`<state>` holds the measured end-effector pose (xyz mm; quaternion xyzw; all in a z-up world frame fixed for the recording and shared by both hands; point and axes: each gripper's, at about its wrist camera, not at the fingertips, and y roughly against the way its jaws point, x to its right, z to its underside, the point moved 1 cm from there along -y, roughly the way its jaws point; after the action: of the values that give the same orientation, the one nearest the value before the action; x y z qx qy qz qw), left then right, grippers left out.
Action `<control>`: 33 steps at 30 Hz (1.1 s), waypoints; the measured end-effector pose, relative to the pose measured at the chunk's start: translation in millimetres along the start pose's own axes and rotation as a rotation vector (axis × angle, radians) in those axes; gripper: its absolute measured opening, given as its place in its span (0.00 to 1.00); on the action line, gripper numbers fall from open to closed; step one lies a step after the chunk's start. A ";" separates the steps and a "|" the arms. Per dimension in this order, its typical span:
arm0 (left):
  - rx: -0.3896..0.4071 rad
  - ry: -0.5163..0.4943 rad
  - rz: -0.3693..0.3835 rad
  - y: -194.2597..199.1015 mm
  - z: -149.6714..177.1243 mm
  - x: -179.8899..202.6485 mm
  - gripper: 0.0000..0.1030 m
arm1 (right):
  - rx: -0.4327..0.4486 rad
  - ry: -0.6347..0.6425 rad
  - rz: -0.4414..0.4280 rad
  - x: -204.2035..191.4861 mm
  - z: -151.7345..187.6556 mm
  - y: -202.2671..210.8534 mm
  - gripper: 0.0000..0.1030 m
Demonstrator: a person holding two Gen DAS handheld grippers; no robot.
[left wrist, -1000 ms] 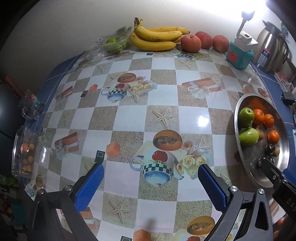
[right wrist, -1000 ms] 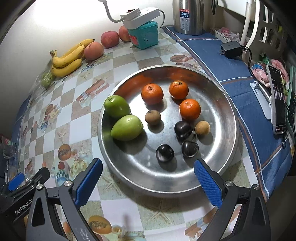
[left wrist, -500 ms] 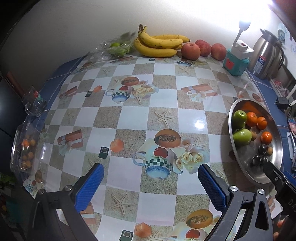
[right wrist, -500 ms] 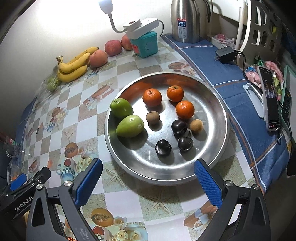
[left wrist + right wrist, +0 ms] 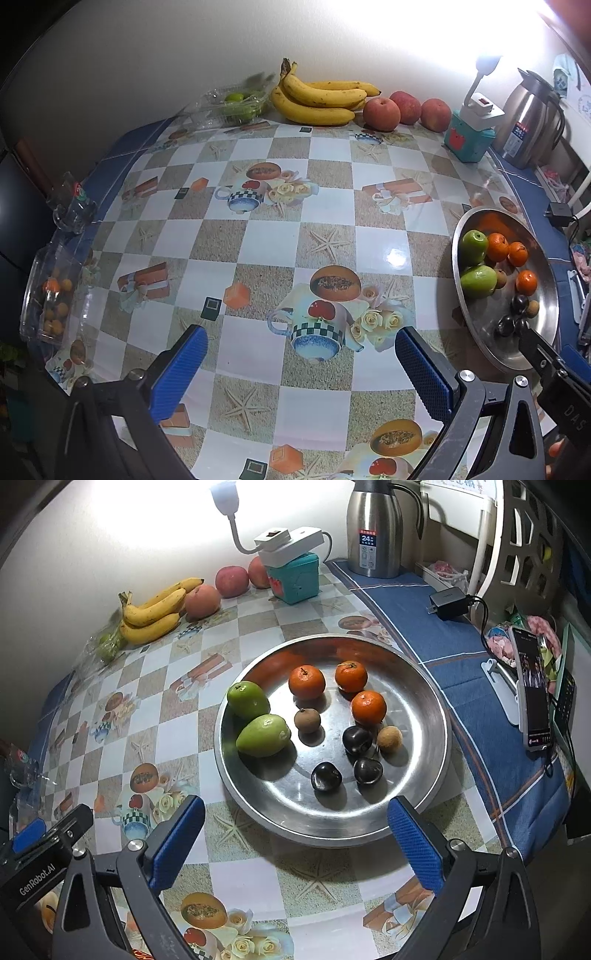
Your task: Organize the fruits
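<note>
A steel plate (image 5: pixel 424 782) (image 5: pixel 476 343) on the checkered table holds two green fruits (image 5: pixel 263 734), three oranges (image 5: pixel 306 681), two small brown fruits (image 5: pixel 307 720) and three dark plums (image 5: pixel 326 776). My right gripper (image 5: pixel 295 838) hovers open above the plate's near rim, nothing between its blue pads. My left gripper (image 5: pixel 301 363) is open over the table's middle, left of the plate. Bananas (image 5: pixel 317 101) (image 5: pixel 153 609) and three red apples (image 5: pixel 381 113) lie by the far wall.
A clear box of green fruit (image 5: pixel 236 105) sits left of the bananas. A teal box with a lamp (image 5: pixel 293 578), a steel flask (image 5: pixel 375 528), a charger (image 5: pixel 448 600) and a phone on a stand (image 5: pixel 532 686) crowd the right. A tub of small orange fruit (image 5: pixel 51 295) sits at the left edge.
Both grippers have pulled back and risen; plate and table look smaller and farther. Both stay open, and no fruit has moved.
</note>
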<state>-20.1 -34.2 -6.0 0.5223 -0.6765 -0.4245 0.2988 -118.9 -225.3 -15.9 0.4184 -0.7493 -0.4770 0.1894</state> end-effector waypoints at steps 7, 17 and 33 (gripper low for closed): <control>-0.001 -0.006 -0.005 -1.2 -0.1 -0.1 1.00 | -0.010 0.004 -0.001 -0.7 0.7 -2.0 0.96; -0.003 0.001 -0.014 -1.6 0.1 -0.1 1.00 | -0.020 0.010 0.001 -2.5 1.0 -4.2 0.96; -0.004 0.002 -0.016 -2.3 0.4 -1.3 1.00 | -0.025 0.016 0.004 -4.5 1.2 -5.1 0.96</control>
<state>-19.0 -33.0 -8.2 0.5274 -0.6713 -0.4278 0.2971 -114.8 -222.0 -20.4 0.4184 -0.7425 -0.4827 0.2016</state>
